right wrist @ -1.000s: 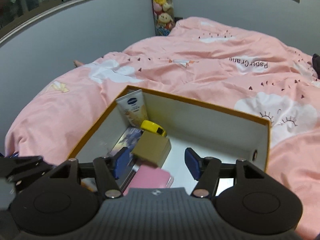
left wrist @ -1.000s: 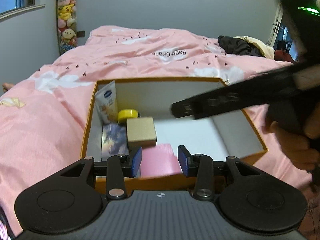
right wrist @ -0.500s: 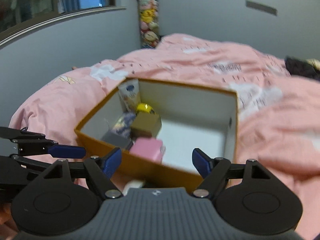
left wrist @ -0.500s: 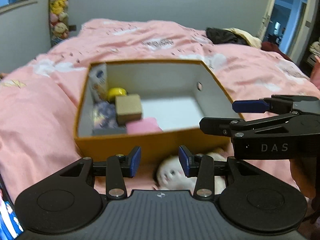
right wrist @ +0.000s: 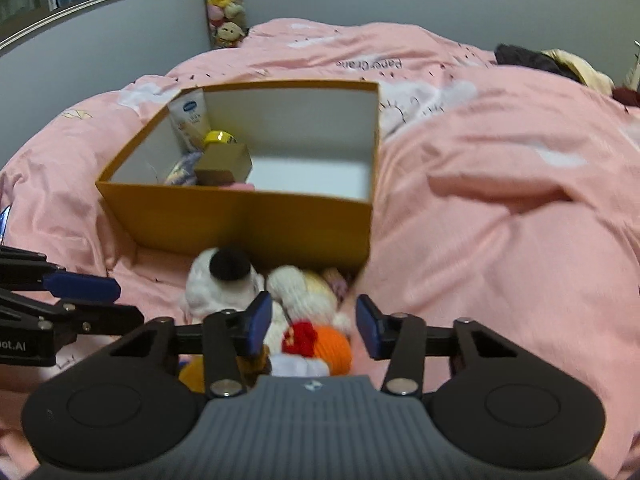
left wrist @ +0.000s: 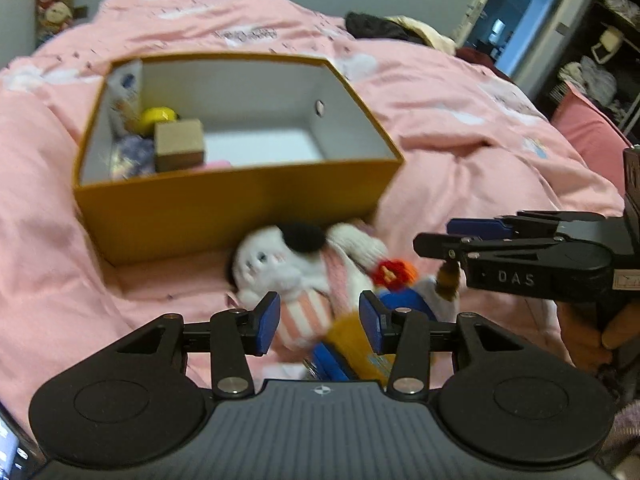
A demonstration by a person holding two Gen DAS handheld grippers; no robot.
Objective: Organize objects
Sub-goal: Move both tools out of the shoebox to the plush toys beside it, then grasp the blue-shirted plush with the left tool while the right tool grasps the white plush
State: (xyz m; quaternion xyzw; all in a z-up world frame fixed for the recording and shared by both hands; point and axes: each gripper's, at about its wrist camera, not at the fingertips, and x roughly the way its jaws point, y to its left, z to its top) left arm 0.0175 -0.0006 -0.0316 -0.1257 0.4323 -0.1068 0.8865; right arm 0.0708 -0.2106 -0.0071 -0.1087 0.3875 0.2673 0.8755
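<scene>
- Orange cardboard box [left wrist: 224,212], open-topped, white inside, sitting on the pink duvet [left wrist: 460,128]; landmark for all below.
- Inside the box, packed against its left wall: a white tube [left wrist: 126,96] standing in the far corner, a yellow rounded item [left wrist: 158,118], a small brown carton [left wrist: 179,145], a purplish flat packet [left wrist: 134,156], a sliver of pink [left wrist: 218,164] by the near wall.
- Just in front of the box's near wall, on the duvet: a white plush doll [left wrist: 276,264] with a black round patch on the head and a pink-striped body, soft and fuzzy, blurred.
- Beside the doll, further from the box: a knitted red-and-orange toy [left wrist: 394,274], plus blue and yellow shapes too blurred to name.
- Left wrist view only: a doorway beyond the box to the right, a person's hand [left wrist: 588,336] gripping the right gripper's handle, the doll's face.
- Right wrist view only: the box's near corner edge-on, a cream woolly bundle [right wrist: 304,292] against the box, a window ledge at upper left, stacked soft toys [right wrist: 224,4] in the far corner.
- Left gripper [left wrist: 319,322]: blue pads parted, just been opening, hovering above the doll's striped body, pressing on nothing.
- Right gripper [right wrist: 314,326]: blue pads apart, just been narrowing, above the red-and-orange toy, clamped on nothing.
</scene>
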